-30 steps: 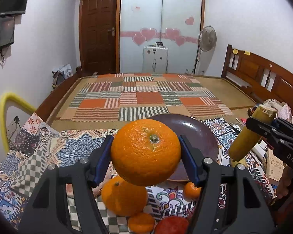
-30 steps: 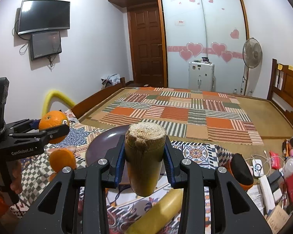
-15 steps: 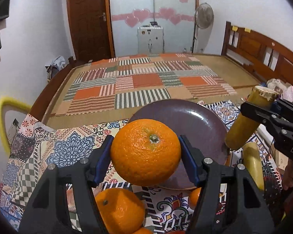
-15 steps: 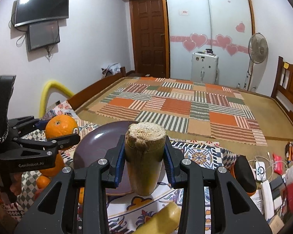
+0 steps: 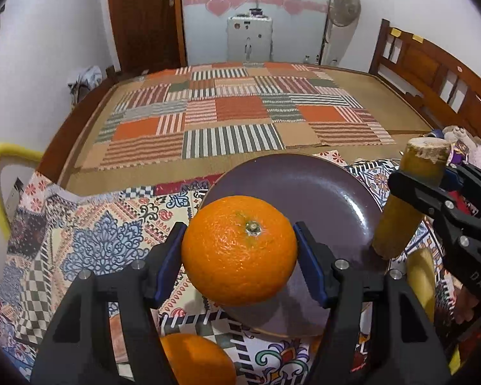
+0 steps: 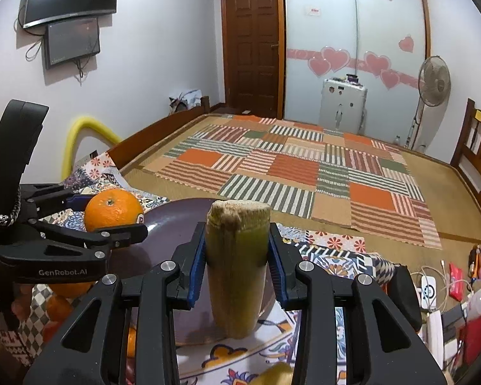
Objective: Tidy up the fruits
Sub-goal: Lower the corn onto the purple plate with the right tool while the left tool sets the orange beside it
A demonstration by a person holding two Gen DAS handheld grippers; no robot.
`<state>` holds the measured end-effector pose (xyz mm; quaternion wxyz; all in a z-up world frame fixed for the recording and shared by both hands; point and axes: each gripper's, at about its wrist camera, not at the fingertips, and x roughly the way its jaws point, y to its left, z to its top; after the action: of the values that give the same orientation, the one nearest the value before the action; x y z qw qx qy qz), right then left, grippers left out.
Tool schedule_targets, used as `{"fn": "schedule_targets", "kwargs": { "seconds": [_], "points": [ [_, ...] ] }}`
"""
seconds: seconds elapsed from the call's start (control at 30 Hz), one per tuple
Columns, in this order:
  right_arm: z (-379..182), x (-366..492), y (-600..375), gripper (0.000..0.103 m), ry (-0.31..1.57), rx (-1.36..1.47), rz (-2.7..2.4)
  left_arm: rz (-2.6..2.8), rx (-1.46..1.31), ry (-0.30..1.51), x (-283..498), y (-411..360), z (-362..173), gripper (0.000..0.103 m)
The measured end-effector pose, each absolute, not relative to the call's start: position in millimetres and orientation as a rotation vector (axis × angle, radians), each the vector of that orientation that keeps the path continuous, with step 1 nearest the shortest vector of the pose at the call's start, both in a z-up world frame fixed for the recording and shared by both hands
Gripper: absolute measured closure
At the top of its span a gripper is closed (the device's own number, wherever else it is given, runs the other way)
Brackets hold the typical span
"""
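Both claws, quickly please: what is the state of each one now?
Left claw: closed on the orange, above the purple plate.
Right claw: closed on the sugarcane piece.

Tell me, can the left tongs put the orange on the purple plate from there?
Probably yes. The left tongs hold the orange over the plate's near edge; the plate looks bare, and the right tongs' yellow-green stalk keeps to its side.
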<state>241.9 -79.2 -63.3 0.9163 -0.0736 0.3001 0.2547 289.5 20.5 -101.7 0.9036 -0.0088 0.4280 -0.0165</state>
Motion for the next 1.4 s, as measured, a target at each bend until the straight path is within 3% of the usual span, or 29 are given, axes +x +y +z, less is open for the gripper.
{"fn": "schedule_targets", "kwargs": {
  "seconds": [0.7, 1.1, 1.4],
  "points": [
    [-100, 305, -43, 0.07, 0.883, -0.218, 0.512, -0.01, -0.112, 1.028, 336, 32, -128, 0.037],
    [-95, 306, -42, 0.07, 0.893, -0.209, 0.52, -0.028, -0.167, 1.051, 342, 38, -128, 0.037],
    [-78, 285, -60, 0.057, 0.812, -0.176, 0.487, -0.041, -0.187, 1.02, 328, 39, -119, 0.036]
  ]
}}
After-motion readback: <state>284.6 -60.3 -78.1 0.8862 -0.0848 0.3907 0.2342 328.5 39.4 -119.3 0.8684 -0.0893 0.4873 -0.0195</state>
